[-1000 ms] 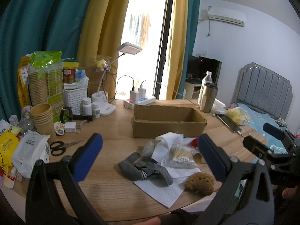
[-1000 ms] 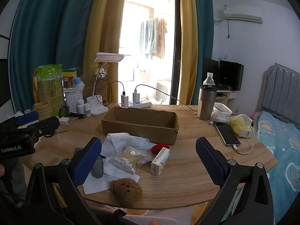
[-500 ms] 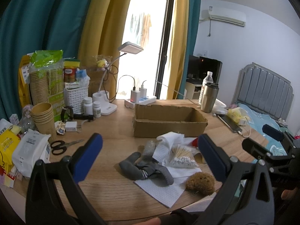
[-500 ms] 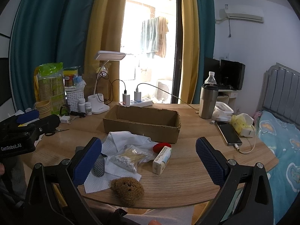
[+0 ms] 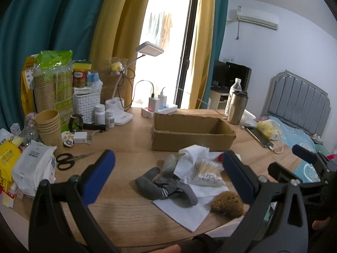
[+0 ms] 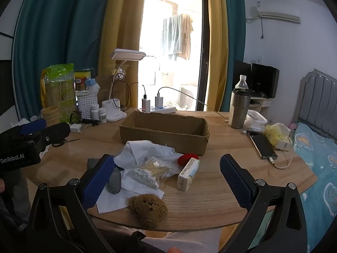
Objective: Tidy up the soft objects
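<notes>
An open cardboard box (image 5: 192, 135) (image 6: 165, 131) stands mid-table. In front of it lie grey socks (image 5: 165, 186) (image 6: 114, 181), white paper towels (image 5: 192, 155) (image 6: 145, 150), a bag of cotton swabs (image 5: 207, 172) (image 6: 150, 171), a brown plush bear head (image 5: 227, 203) (image 6: 148, 209), a red soft item (image 6: 187, 159) and a small carton (image 6: 188, 174). My left gripper (image 5: 168, 177) is open and empty, above the socks. My right gripper (image 6: 167, 177) is open and empty, above the swabs and carton.
Left side holds paper cups (image 5: 49, 127), scissors (image 5: 70, 160), a wipes pack (image 5: 33, 169), bottles (image 5: 104, 117), a white basket (image 5: 86, 105) and a lamp (image 5: 126, 97). A power strip (image 6: 157, 108), steel tumbler (image 6: 239, 109), phone (image 6: 263, 145) and bed (image 6: 316, 154) lie right.
Both grippers have drifted slightly; the view shifted a little. Both stay open and empty. Nothing on the table has moved.
</notes>
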